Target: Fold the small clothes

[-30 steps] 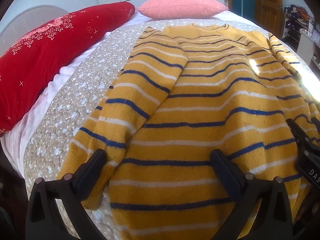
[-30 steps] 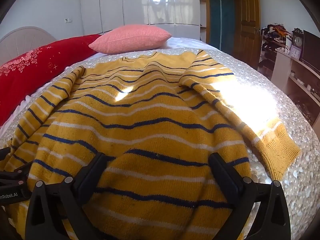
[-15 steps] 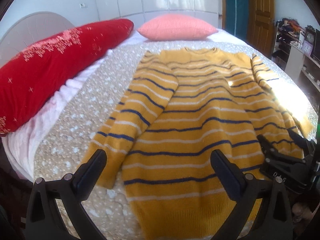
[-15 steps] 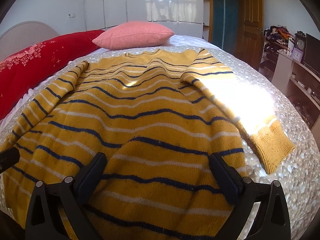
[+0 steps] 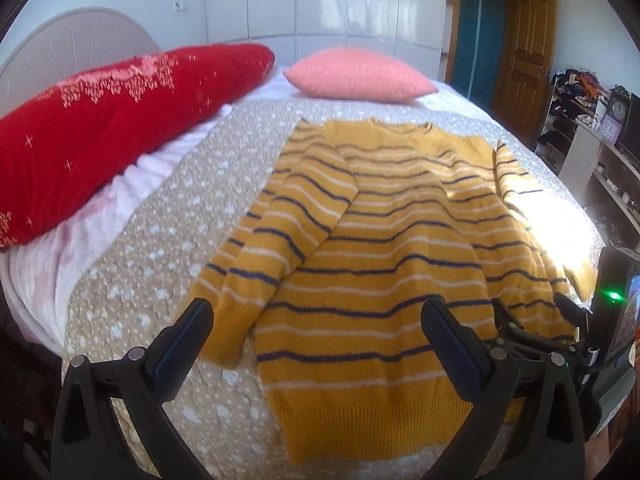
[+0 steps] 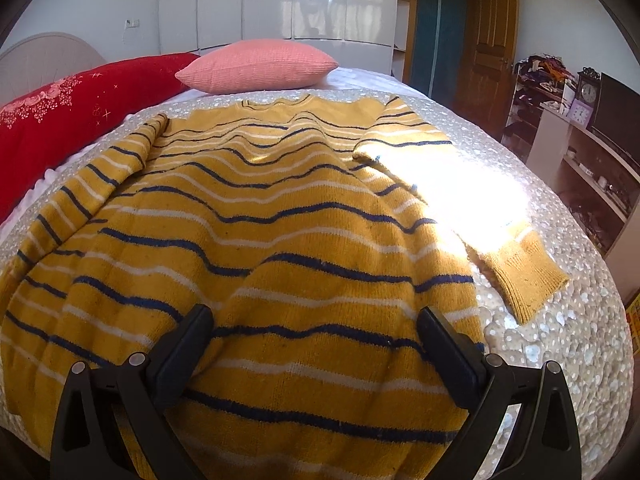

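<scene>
A yellow sweater (image 5: 384, 248) with navy and white stripes lies flat on the bed, neck toward the pillows. Its left sleeve (image 5: 276, 240) lies along the body; its right sleeve (image 6: 516, 268) runs out to the right in a sun patch. My left gripper (image 5: 318, 320) hovers open above the hem's left part, with nothing between its fingers. My right gripper (image 6: 314, 328) is open over the lower body of the sweater (image 6: 280, 240), also holding nothing. The right gripper's body (image 5: 560, 332) shows at the right edge of the left wrist view.
A beige spotted bedspread (image 5: 160, 248) covers the bed. A long red cushion (image 5: 100, 136) lies along the left side and a pink pillow (image 5: 360, 74) at the head. Shelves with a clock (image 6: 588, 92) and a wooden door (image 6: 488, 40) stand to the right.
Both grippers have pulled back and up from the sweater, so more of the hem and bed shows. The sweater lies the same way.
</scene>
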Motion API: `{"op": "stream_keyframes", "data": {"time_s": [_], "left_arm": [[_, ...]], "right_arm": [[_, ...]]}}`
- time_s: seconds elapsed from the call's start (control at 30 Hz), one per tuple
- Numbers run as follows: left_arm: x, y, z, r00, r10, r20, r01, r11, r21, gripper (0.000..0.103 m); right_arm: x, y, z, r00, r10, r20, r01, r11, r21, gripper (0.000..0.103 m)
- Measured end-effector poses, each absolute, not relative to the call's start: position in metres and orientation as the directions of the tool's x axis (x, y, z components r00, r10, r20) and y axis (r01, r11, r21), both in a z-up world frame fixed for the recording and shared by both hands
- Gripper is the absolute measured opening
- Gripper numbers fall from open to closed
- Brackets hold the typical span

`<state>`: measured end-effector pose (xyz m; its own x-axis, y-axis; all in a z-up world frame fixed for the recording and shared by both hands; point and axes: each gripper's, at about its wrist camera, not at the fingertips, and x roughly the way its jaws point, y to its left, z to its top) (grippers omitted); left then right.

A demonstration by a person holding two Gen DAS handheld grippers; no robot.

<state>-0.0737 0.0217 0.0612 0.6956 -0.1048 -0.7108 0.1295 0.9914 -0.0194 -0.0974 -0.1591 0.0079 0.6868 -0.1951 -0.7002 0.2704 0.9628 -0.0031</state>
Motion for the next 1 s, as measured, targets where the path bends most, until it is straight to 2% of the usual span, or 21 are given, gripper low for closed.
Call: {"op": "stream_keyframes", "data": {"time_s": [0.33,0.6,0.83,1.0], "left_arm": [[-0.075,0.015,0.052,0.683,-0.083,-0.726,0.143,0.989,0.022,0.103],[-0.071,0.009,0.048,0.674,-0.069,-0.735,0.153,0.987,0.048,0.103],[-0.066,0.005,0.046,0.670,-0.062,-0.740,0.159,0.985,0.062,0.103],[-0.065,0.005,0.044,0.665,-0.061,-0.745,0.161,0.985,0.063,0.103]], "right_arm": [[-0.106,-0.163,0.002,0.732,-0.187,-0.655,0.293,0.955,0.055,0.103],[-0.101,-0.162,0.009,0.713,-0.181,-0.678,0.267,0.964,0.023,0.103],[-0.120,-0.164,0.040,0.797,-0.174,-0.578,0.254,0.965,0.059,0.102],[-0.123,-0.168,0.050,0.810,-0.162,-0.563,0.257,0.962,0.093,0.098]]}}
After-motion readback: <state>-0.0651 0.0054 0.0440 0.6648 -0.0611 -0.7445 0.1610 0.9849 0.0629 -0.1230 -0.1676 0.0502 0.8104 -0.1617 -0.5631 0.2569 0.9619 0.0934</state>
